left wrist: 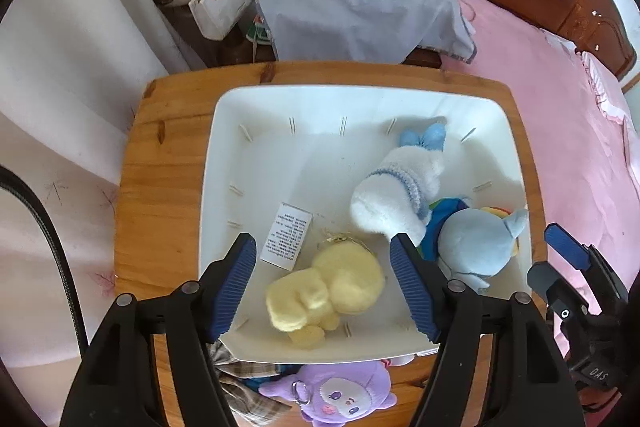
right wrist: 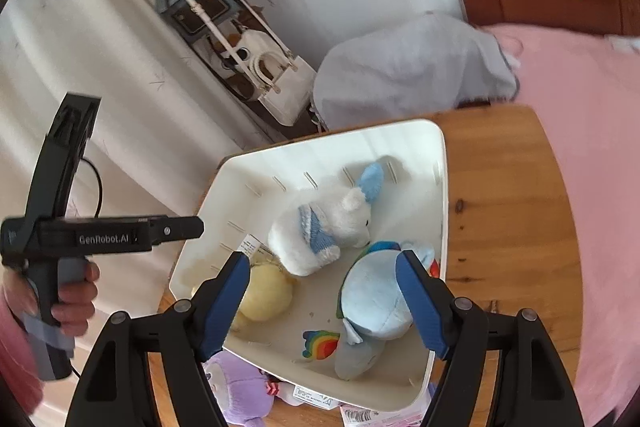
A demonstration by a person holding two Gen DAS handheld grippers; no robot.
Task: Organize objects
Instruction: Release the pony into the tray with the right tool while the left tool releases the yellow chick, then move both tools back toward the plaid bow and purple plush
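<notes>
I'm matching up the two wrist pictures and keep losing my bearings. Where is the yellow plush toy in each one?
Left wrist view: the yellow plush toy lies low in the middle, in the white bin, between the left gripper's open fingers.
Right wrist view: it sits lower left of centre, just beyond the right gripper's left finger.
Shared landmark: the white plush bear lying in the same bin.

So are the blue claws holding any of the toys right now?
No. The left gripper and right gripper are both open above the white bin, holding nothing.
</notes>
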